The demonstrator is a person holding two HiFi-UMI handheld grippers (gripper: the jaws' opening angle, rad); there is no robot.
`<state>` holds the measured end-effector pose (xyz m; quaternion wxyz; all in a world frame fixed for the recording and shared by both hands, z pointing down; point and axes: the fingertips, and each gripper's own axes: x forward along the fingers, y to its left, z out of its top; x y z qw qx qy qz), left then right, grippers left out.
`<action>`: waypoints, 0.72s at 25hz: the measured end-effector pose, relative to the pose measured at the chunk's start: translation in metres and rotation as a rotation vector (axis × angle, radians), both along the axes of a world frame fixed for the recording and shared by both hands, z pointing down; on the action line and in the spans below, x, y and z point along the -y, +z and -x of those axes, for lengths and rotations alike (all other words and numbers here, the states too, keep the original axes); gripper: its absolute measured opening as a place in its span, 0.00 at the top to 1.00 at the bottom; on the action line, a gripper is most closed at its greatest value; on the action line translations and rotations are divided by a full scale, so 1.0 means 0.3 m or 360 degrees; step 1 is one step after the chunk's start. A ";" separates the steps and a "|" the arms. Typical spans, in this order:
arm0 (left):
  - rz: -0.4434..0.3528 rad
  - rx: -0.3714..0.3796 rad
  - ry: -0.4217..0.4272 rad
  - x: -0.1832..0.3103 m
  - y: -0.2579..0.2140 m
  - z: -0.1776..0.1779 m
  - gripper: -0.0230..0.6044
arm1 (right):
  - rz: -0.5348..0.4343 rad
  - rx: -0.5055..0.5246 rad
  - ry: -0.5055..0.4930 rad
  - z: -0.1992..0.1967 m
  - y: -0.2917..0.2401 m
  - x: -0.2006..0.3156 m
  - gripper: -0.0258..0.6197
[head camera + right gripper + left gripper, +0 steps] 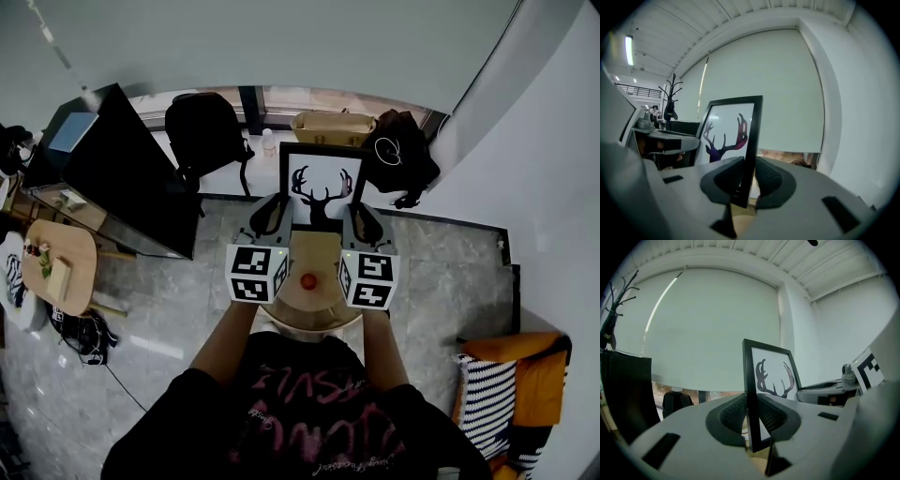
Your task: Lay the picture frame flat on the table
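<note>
A black picture frame (323, 183) with a deer-antler print stands upright at the far side of a small round wooden table (316, 251). My left gripper (273, 215) is shut on the frame's left edge, and my right gripper (361, 223) is shut on its right edge. In the left gripper view the frame (771, 377) rises edge-on between the ribbed pads (731, 415) of the left gripper (752, 417). The right gripper view shows the frame (727, 131) clamped the same way in the right gripper (746, 180). A small red object (307, 280) lies on the table between my hands.
A large black panel (122, 178) stands at the left, with a low wooden table (62, 267) beside it. Behind the frame are a black chair (206, 131), a tan basket (333, 127) and a black bag (400, 155). An orange and striped seat (511, 394) is at bottom right.
</note>
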<state>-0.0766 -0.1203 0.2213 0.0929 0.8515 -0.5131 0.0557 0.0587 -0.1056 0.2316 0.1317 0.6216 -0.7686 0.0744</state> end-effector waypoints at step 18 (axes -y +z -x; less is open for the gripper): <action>0.0037 0.0033 -0.0026 0.051 0.059 -0.056 0.85 | 0.0038 0.0034 -0.0017 -0.056 0.067 0.056 0.83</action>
